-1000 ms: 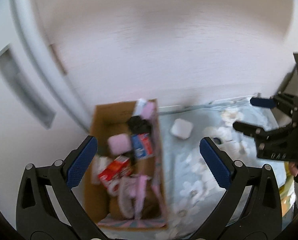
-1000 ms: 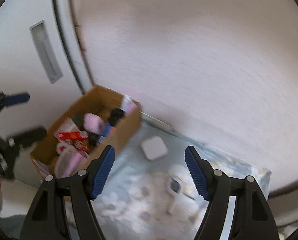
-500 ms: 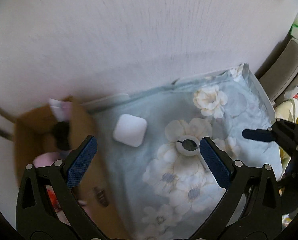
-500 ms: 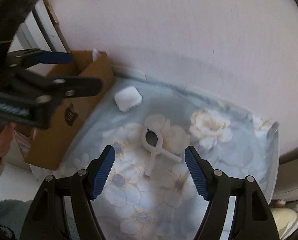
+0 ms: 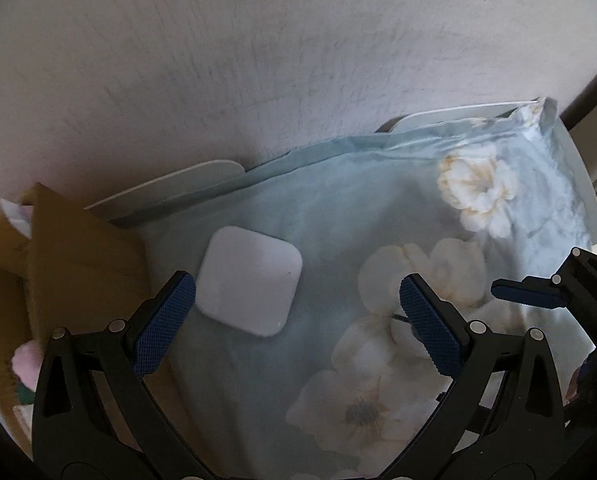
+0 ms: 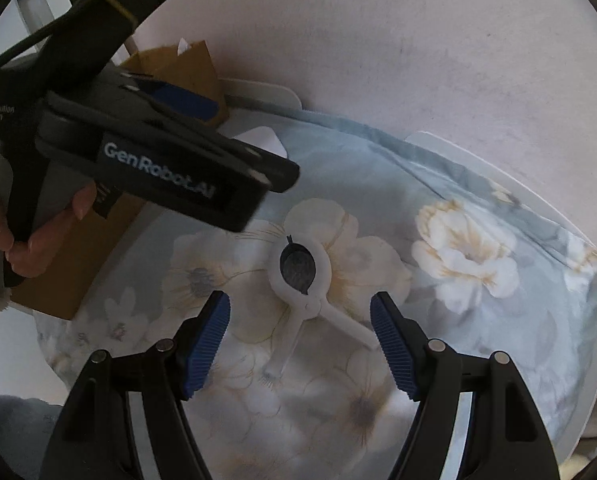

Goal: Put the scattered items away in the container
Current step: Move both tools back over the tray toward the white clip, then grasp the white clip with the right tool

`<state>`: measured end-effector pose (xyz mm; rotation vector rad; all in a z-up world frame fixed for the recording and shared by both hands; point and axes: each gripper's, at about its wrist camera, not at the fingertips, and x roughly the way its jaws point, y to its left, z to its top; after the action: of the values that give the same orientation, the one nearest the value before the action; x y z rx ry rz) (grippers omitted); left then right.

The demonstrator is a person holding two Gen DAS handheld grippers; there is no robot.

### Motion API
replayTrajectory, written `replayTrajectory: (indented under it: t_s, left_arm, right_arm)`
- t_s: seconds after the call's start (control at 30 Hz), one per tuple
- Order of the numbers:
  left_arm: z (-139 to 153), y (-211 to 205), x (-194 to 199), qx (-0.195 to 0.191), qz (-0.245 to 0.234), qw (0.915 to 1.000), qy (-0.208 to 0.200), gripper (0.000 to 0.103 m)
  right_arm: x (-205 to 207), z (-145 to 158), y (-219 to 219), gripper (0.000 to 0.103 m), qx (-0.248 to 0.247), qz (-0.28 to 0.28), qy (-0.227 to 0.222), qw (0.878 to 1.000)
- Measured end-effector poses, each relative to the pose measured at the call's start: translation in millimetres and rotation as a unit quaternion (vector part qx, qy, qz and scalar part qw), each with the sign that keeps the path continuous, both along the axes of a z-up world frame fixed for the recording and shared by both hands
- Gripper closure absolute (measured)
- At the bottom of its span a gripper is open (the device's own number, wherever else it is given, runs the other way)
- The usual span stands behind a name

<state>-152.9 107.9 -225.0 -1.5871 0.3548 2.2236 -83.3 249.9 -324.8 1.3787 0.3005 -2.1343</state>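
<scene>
Both grippers lowered toward floral cloth (image 5: 338, 216). Left gripper (image 5: 298, 312) swung off cardboard box (image 5: 70, 248); white square case (image 5: 250, 284) now just ahead between its open jaws. Right gripper (image 6: 300, 336) closer over white clip (image 6: 302, 280), clip between fingertips

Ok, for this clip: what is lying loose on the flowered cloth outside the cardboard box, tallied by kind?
White rounded-square case: 1
White plastic clip with a ring head and two legs: 1
Total: 2 loose items on the flowered cloth, both outside the cardboard box.
</scene>
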Motion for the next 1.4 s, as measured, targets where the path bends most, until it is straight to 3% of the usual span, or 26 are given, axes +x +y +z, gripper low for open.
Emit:
replayTrajectory:
  t_s: [0.23, 0.43, 0.6, 0.73, 0.8, 0.83, 0.87, 0.9, 1.0, 1.1, 1.2, 1.4]
  left_arm:
    - [-22, -2, -6, 0.017, 0.008, 0.9994, -0.029, 0.001]
    - [-26, -2, -5, 0.021, 0.006, 0.9995, -0.024, 0.001]
    - [-31, 2, -2, 0.001, -0.004, 0.9999, -0.014, 0.001]
    - [-35, 4, 1, -0.013, -0.008, 0.9998, -0.008, 0.003]
    - [-34, 4, 3, -0.029, -0.004, 0.9996, 0.004, 0.018]
    - [-33, 3, 5, -0.038, -0.001, 0.9992, 0.012, 0.024]
    - [-32, 2, 6, -0.046, 0.003, 0.9987, 0.020, 0.038]
    - [-31, -1, 6, -0.051, 0.008, 0.9983, 0.025, 0.049]
    - [-28, -5, 7, -0.035, 0.018, 0.9989, 0.026, 0.069]
    - [-29, 1, 10, -0.047, 0.011, 0.9982, 0.037, 0.083]
    - [-30, 6, 13, -0.052, 0.004, 0.9978, 0.041, 0.092]
    - [-33, 1, 10, -0.030, 0.017, 0.9988, 0.034, 0.092]
  right_arm:
    - [-6, -7, -5, 0.034, -0.002, 0.027, 0.016, 1.000]
    - [-10, -14, -7, 0.034, -0.001, 0.038, 0.013, 0.999]
    - [-6, -20, -9, 0.035, 0.006, 0.047, 0.017, 0.999]
    - [-1, -23, -11, 0.045, 0.018, 0.059, 0.028, 0.998]
    - [1, -22, -11, 0.051, 0.026, 0.062, 0.038, 0.997]
    - [3, -22, -10, 0.059, 0.029, 0.064, 0.045, 0.997]
    - [4, -22, -10, 0.065, 0.030, 0.064, 0.049, 0.996]
    - [5, -22, -9, 0.065, 0.031, 0.063, 0.051, 0.996]
    - [9, -21, -7, 0.065, 0.026, 0.061, 0.058, 0.996]
    - [13, -21, -6, 0.065, 0.019, 0.054, 0.060, 0.997]
    - [15, -20, -4, 0.065, 0.012, 0.047, 0.058, 0.997]
    - [20, -17, -3, 0.065, 0.004, 0.047, 0.059, 0.997]
